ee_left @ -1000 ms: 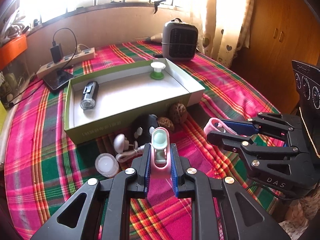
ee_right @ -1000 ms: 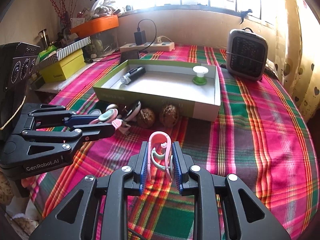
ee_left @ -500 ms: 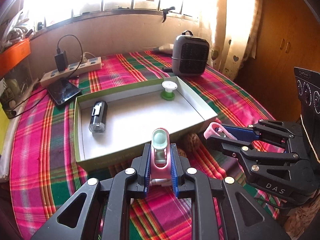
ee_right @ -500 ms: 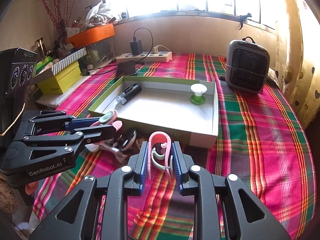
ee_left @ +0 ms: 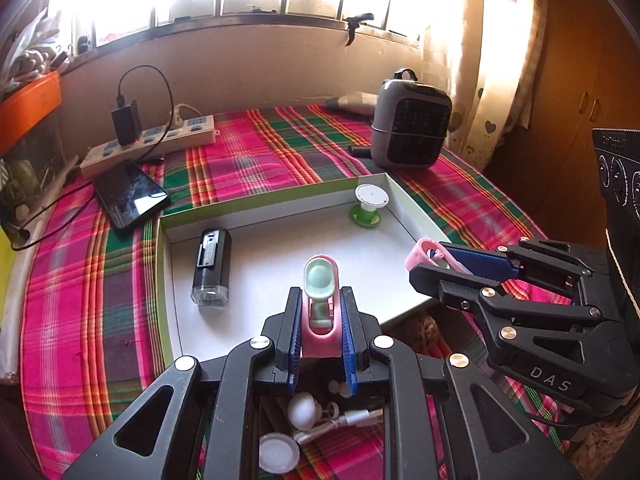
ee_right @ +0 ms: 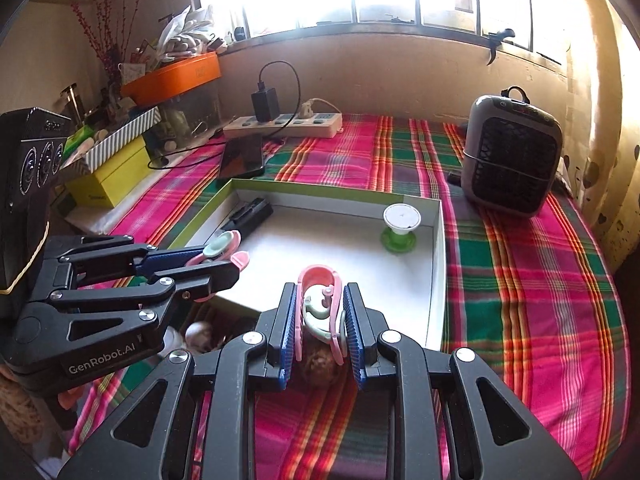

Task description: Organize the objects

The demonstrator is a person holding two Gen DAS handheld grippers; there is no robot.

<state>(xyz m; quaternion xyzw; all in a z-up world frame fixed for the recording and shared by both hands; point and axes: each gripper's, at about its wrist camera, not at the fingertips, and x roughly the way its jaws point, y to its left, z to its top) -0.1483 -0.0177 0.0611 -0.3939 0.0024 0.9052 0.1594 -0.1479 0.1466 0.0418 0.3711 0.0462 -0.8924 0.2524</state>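
A plaid-clothed table [ee_left: 80, 300] under a bright window — both grippers, left [ee_left: 320, 320] and right [ee_right: 320, 320], clamp pink clips above the shallow tray's [ee_left: 166, 280] near edge.

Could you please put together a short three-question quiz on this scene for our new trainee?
1. True or false: both grippers are empty.
2. Which item stands in the far right corner of the green-rimmed box? A) black flashlight B) green-and-white spool C) phone
3. Fill in: the space heater stands ____ the box.

Key: 1 false, the left gripper and right gripper each clamp a pink clip; 2 B; 3 outside.
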